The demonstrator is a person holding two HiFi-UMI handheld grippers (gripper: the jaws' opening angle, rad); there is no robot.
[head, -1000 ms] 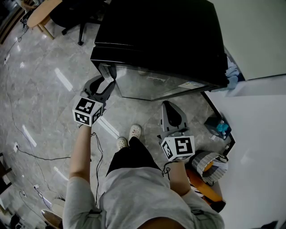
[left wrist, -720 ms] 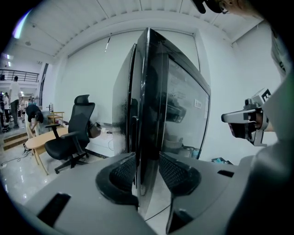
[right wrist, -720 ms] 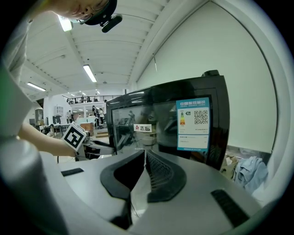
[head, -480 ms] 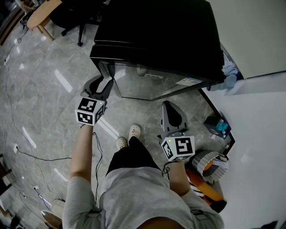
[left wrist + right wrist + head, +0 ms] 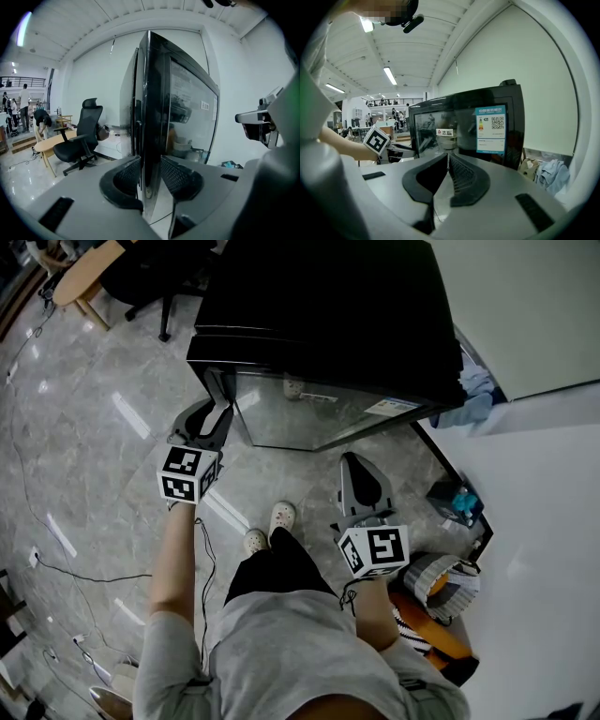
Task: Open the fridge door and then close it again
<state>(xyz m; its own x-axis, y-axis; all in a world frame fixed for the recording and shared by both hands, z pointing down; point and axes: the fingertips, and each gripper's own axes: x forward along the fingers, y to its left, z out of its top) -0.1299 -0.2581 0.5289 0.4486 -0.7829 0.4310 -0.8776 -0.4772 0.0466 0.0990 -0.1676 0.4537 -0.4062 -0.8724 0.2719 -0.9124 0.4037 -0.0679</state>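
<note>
Closing left claw [image 5: 150,161], seemingly astride door [image 5: 154,93]

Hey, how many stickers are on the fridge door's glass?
2. A blue label sits near the right edge of the door, and a small white sticker is left of it. Others lower down may be hidden.
</note>
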